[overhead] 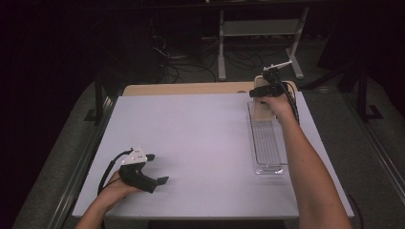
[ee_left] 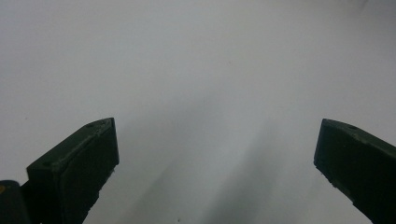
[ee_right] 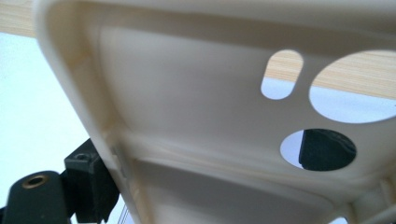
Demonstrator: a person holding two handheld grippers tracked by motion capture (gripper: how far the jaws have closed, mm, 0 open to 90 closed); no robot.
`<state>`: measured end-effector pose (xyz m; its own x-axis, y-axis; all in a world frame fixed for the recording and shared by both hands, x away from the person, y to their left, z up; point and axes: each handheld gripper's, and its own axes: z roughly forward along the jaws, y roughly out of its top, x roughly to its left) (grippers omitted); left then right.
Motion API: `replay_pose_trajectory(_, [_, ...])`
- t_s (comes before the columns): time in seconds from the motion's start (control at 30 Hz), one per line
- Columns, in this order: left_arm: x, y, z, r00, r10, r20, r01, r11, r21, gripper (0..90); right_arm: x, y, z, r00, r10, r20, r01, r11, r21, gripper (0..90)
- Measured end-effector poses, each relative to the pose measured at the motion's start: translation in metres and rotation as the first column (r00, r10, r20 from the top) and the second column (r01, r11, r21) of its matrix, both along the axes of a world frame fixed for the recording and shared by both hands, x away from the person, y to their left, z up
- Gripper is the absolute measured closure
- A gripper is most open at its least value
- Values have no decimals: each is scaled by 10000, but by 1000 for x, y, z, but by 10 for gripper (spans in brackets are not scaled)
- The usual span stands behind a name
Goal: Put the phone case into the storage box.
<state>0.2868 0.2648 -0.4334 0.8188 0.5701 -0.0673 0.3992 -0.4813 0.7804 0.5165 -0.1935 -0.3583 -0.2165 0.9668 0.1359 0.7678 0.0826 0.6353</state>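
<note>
High view: right gripper [overhead: 265,90] lifts a cream phone case [overhead: 261,106] over the far end of the clear tray [overhead: 267,143], left gripper [overhead: 152,168] idles wide open; left gripper view: jaws apart over bare table [ee_left: 196,70]; right gripper view: jaws clamp the case [ee_right: 196,121] across its edge, one showing through a hole.

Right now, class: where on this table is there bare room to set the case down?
Free: the white table between the left gripper and the clear tray. Crowded: the far right, where the right gripper holds the cream case.

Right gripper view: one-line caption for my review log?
Right gripper clamps a cream phone case, camera cutouts showing white table behind.
</note>
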Motion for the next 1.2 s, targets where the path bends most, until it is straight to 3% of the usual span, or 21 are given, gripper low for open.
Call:
replay_pose_trajectory(0.67, [-1, -2, -1, 10000, -2, -58, 2, 10000, 5, 0, 10, 3, -20, 9997, -136, -182, 130, 9994, -310, 98])
replay_pose_trajectory(1.2, [0, -3, -1, 9999, -124, -24, 124, 9999, 84, 0, 15, 3, -25, 9992, -337, -200, 334, 9993, -154, 85])
